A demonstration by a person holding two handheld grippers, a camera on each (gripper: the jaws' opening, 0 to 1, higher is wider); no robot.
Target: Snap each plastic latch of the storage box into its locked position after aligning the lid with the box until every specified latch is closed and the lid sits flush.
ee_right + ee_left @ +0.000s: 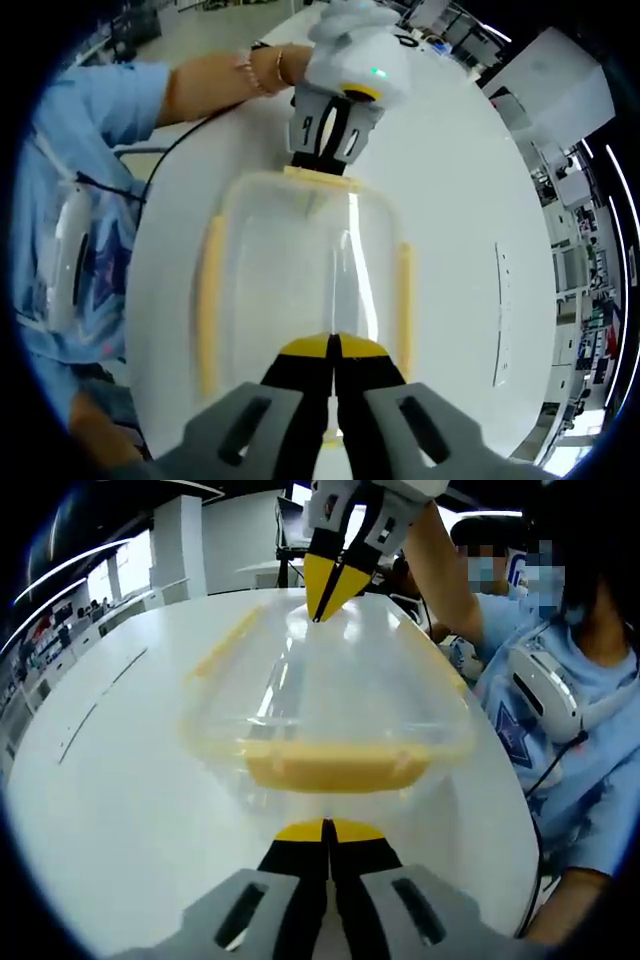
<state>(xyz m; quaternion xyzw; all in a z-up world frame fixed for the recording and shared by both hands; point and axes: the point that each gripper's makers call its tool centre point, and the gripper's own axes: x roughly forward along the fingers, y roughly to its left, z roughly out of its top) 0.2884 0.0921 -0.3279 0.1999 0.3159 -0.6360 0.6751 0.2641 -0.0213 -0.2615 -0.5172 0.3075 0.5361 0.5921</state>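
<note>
A clear storage box (325, 705) with a transparent lid (305, 280) and yellow latches sits near the middle of a round white tabletop (130, 790). In the left gripper view, the left gripper (327, 829) has its yellow tips pressed together just short of the near yellow end latch (335, 770), which lies folded down against the box wall. At the far end of the box, the right gripper (328, 598) points down with its tips closed, touching the lid's far edge.

In the right gripper view, the right gripper (331, 345) hangs over the box, jaws together, above the near end of the lid. The long side latches (209, 305) run along both flanks of the box. At the far end latch (318, 177), the left gripper (322, 165) meets the box rim, held by a gloved hand (350, 30).

A person in a light blue shirt (590, 730) stands beside the box. Thin dark seams (95, 715) cross the tabletop away from the box. Beyond the tabletop lie white columns (185, 545), bright windows and office desks.
</note>
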